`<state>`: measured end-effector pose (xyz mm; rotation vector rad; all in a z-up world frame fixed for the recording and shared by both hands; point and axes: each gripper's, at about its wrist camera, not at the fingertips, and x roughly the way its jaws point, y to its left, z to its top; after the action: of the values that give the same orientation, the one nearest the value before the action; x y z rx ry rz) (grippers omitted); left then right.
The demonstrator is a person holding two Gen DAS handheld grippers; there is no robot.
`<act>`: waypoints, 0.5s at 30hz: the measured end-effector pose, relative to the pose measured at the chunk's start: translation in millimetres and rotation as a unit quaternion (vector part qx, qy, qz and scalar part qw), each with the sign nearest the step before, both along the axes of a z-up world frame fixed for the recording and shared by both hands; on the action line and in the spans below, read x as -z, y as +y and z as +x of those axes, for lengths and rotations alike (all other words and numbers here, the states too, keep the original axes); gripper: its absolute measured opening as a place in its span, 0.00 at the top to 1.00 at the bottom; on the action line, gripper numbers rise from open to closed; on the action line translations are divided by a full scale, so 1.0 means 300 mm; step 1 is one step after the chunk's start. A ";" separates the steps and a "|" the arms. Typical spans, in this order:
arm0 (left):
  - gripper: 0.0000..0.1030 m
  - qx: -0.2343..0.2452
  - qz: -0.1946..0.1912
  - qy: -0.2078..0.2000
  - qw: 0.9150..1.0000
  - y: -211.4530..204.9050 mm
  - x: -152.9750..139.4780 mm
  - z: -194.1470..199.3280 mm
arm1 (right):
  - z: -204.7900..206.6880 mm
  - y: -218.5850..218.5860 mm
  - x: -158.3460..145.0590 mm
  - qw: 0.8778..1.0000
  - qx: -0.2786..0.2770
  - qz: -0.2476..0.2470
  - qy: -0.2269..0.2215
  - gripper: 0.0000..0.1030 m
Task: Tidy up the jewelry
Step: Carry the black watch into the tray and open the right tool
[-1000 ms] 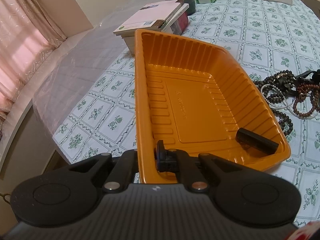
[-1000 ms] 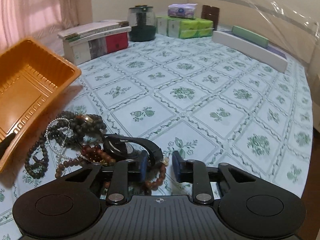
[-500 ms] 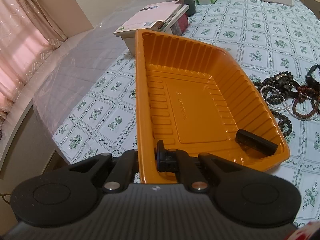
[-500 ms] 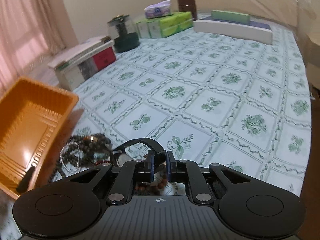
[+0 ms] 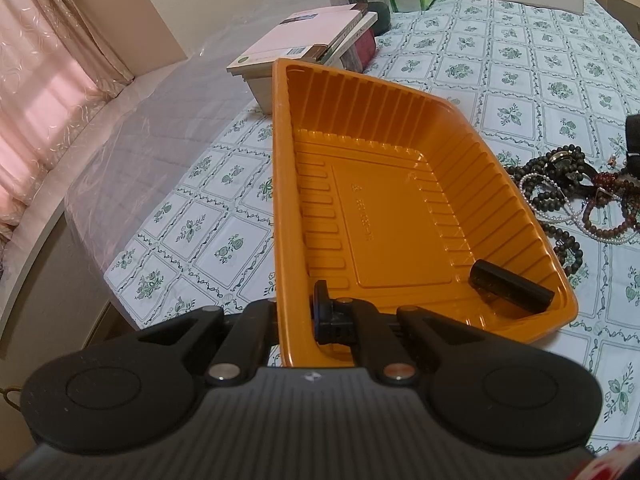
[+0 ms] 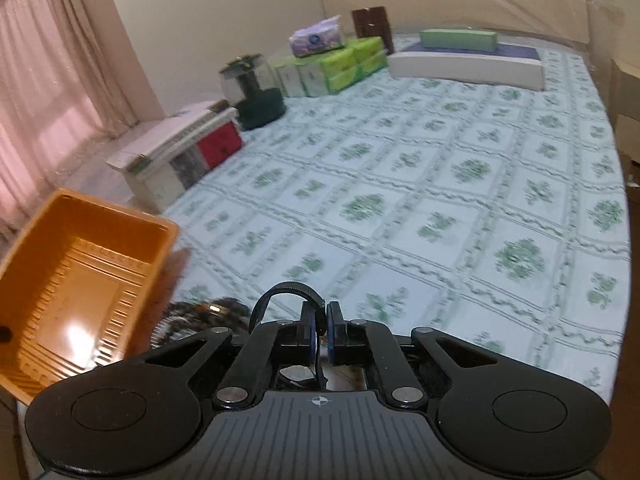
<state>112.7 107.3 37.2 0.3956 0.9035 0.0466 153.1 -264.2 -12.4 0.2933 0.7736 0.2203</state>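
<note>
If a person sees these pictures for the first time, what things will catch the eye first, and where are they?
The bright orange tray dominates, tilted on the green-flowered tablecloth; the left gripper is clamped on its near wall, and a small black block lies in its near corner. Right of the tray sits a tangled heap of beaded bracelets. The right gripper pinches a black strap loop.

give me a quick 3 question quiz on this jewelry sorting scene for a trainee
1. True or false: the left claw is clamped on the orange tray's rim.
2. What does the right claw pinch? A) a bead bracelet B) a black strap C) a tissue pack
3. Fill in: the black bar-shaped item lies ____ the tray.

Key:
1. True
2. B
3. inside; the bead pile lies on the tablecloth beside the tray.
</note>
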 end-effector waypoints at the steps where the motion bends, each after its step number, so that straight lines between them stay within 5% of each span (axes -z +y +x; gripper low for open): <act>1: 0.98 0.000 0.000 0.000 1.000 0.000 0.000 0.000 | 0.003 0.014 -0.009 1.000 -0.006 0.003 -0.004 0.95; 15: 0.98 0.002 -0.005 -0.001 1.000 0.002 0.005 0.005 | 0.047 0.423 -0.060 0.983 -0.170 0.064 -0.016 0.95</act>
<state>114.3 108.0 35.7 0.3885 0.9016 0.0393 167.1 -137.3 5.5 0.2778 0.7751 0.5970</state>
